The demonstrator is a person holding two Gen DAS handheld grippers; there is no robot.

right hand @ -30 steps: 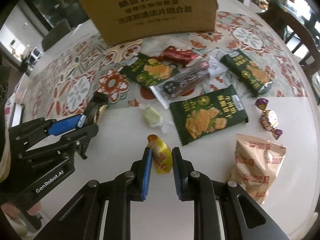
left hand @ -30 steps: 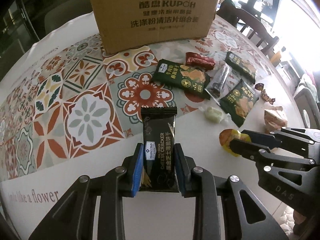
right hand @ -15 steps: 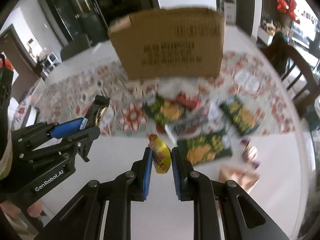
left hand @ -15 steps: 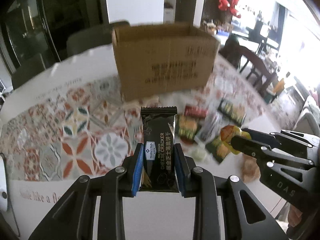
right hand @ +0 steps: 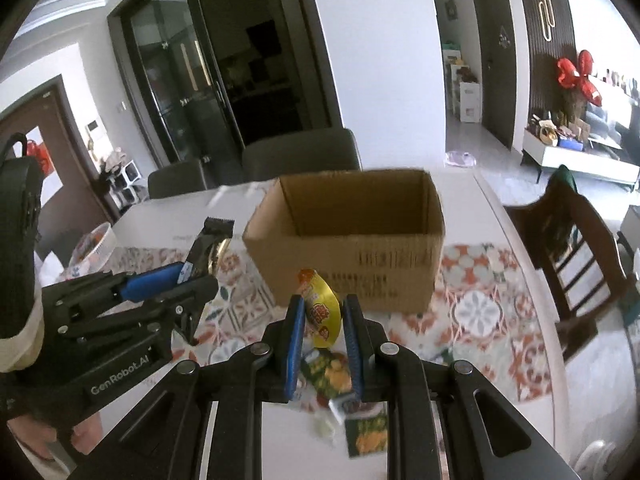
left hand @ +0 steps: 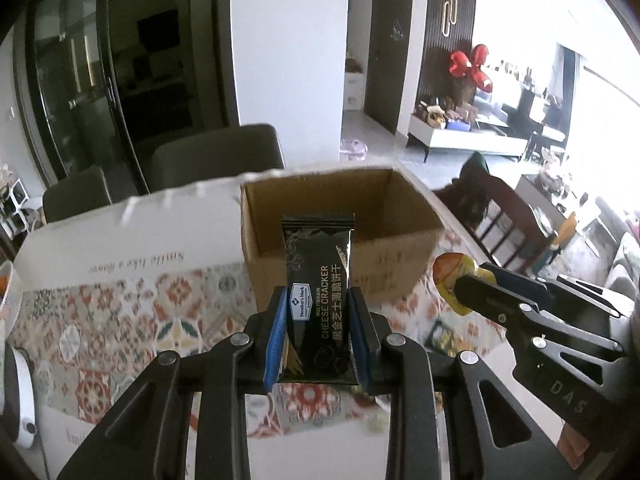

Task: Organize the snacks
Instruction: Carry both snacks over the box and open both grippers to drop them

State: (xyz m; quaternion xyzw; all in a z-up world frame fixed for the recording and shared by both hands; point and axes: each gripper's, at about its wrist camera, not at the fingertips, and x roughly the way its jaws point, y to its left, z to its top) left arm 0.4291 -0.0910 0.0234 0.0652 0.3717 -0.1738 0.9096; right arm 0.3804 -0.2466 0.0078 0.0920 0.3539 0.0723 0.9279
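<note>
My left gripper [left hand: 316, 320] is shut on a black cheese cracker packet [left hand: 318, 280], held upright in the air in front of the open cardboard box [left hand: 400, 256]. It also shows in the right wrist view [right hand: 188, 276] with the packet [right hand: 210, 246]. My right gripper [right hand: 322, 328] is shut on a small yellow and orange snack pouch [right hand: 322, 308], raised in front of the box [right hand: 360, 264]. The pouch also shows in the left wrist view [left hand: 450, 280]. The box interior looks bare as far as it shows.
Green cracker packets [right hand: 332, 372] and other snacks lie on the patterned tablecloth [right hand: 480, 312] below my right gripper. Grey chairs [left hand: 216, 156] stand behind the table, a wooden chair [right hand: 576, 240] at the right. A bowl [right hand: 94, 244] sits at the far left.
Both grippers have risen high above the table with their snacks and moved toward the box; its open top now shows from above. The snacks on the table have dropped low in view.
</note>
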